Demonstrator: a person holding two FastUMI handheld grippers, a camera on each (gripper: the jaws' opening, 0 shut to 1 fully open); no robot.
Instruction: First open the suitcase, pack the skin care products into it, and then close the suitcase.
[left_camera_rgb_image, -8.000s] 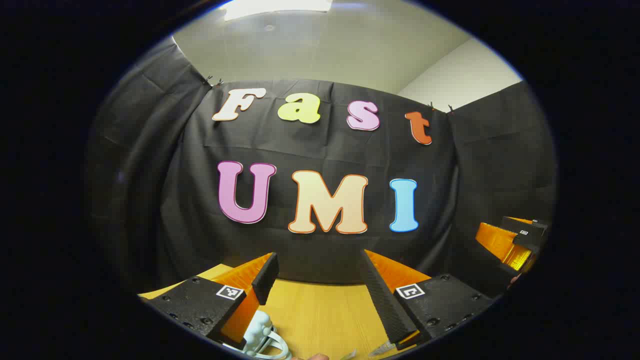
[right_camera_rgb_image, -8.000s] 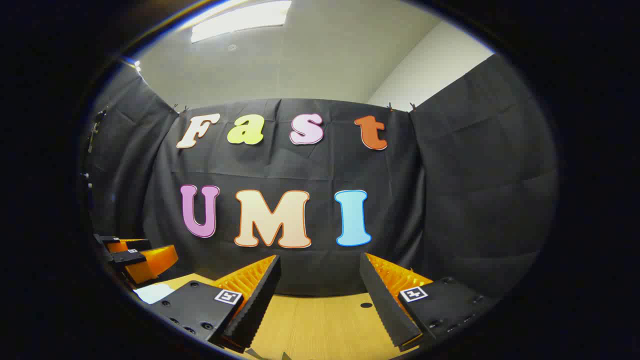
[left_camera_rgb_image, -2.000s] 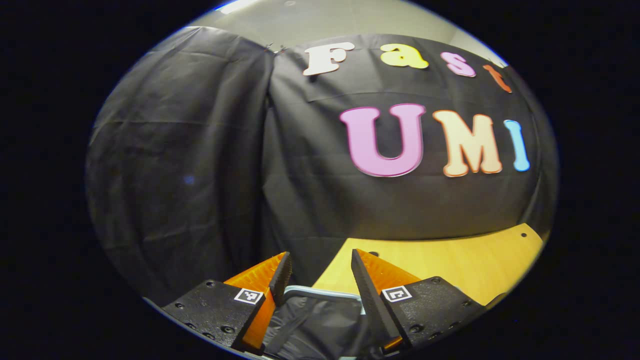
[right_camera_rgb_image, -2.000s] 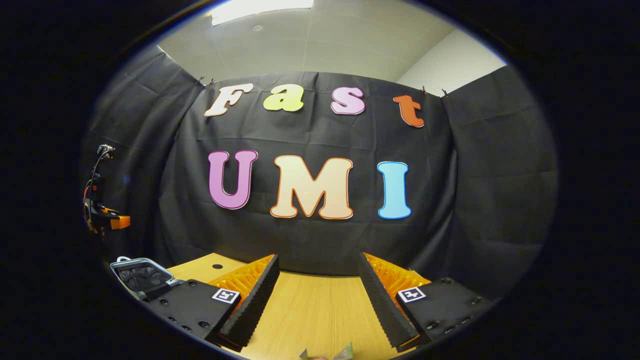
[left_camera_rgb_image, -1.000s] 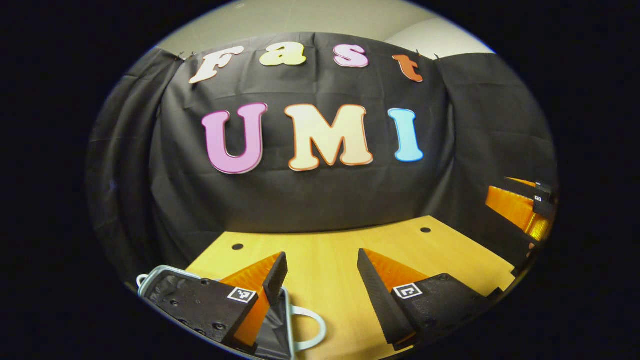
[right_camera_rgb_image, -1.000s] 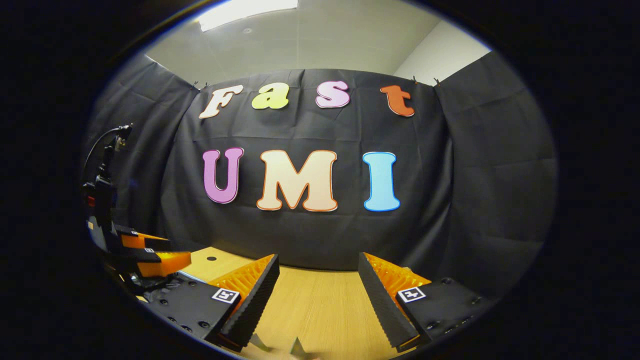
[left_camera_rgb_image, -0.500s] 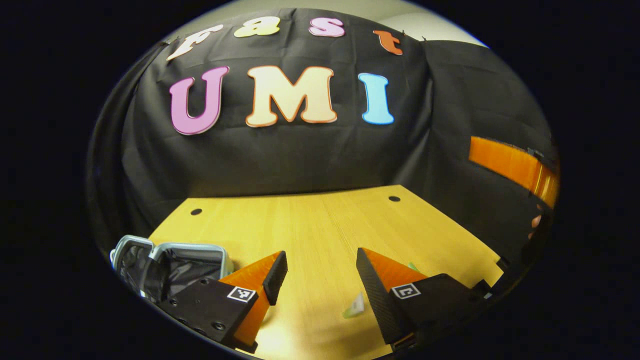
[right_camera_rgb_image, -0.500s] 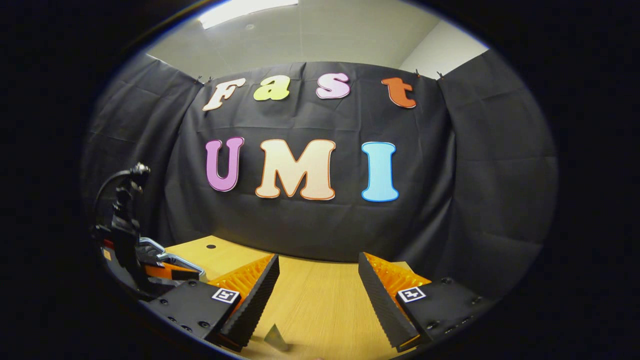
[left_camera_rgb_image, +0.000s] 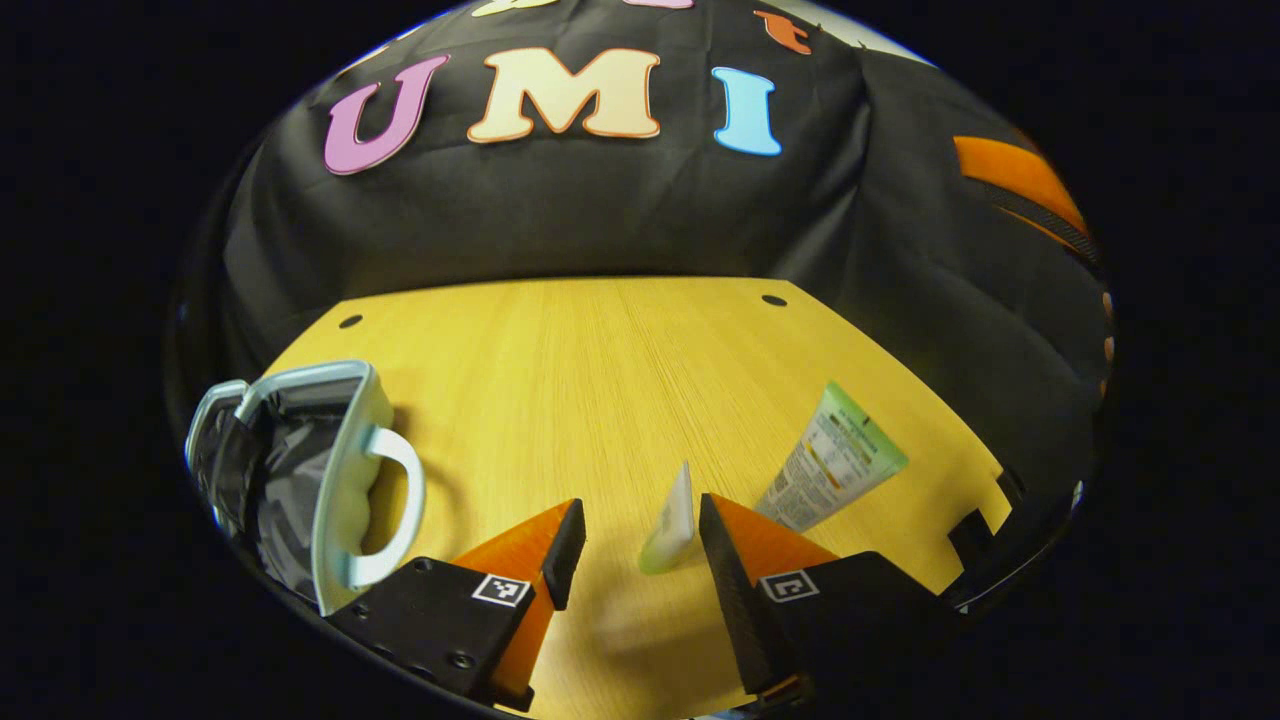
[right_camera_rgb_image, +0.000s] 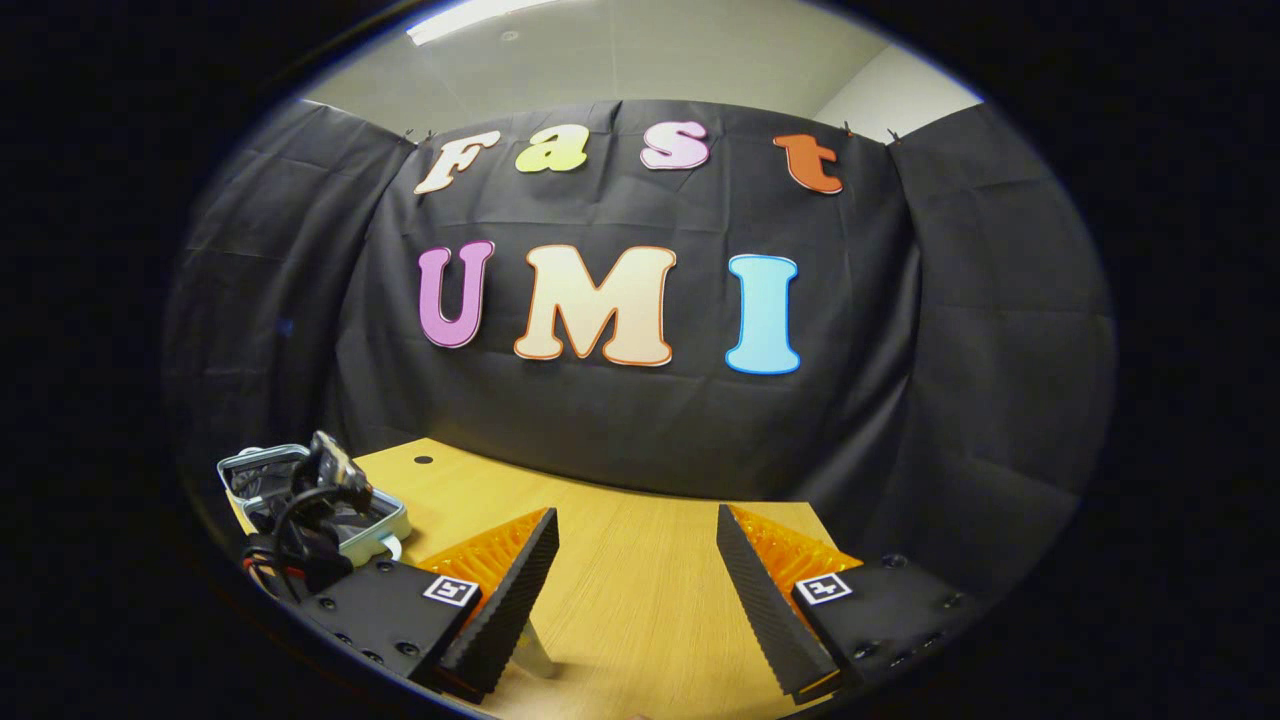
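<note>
In the left gripper view a green-and-white squeeze tube (left_camera_rgb_image: 832, 458) lies on the wooden counter (left_camera_rgb_image: 600, 360), long axis diagonal, crimped end toward the far right. A smaller pale tube (left_camera_rgb_image: 671, 520) stands between the left hand-held gripper (left_camera_rgb_image: 634, 530), whose fingers are wide apart and touch nothing. The pale-blue hard-shell suitcase (left_camera_rgb_image: 300, 470) lies open at left, dark fabric lining showing. The right hand-held gripper (right_camera_rgb_image: 636, 570) is spread wide, empty.

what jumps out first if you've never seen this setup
The open suitcase lies at the left of the wooden table, its dark lining exposed. A green-and-white tube lies toward the right edge, and a small pale sachet sits just ahead of the open left gripper.
</note>
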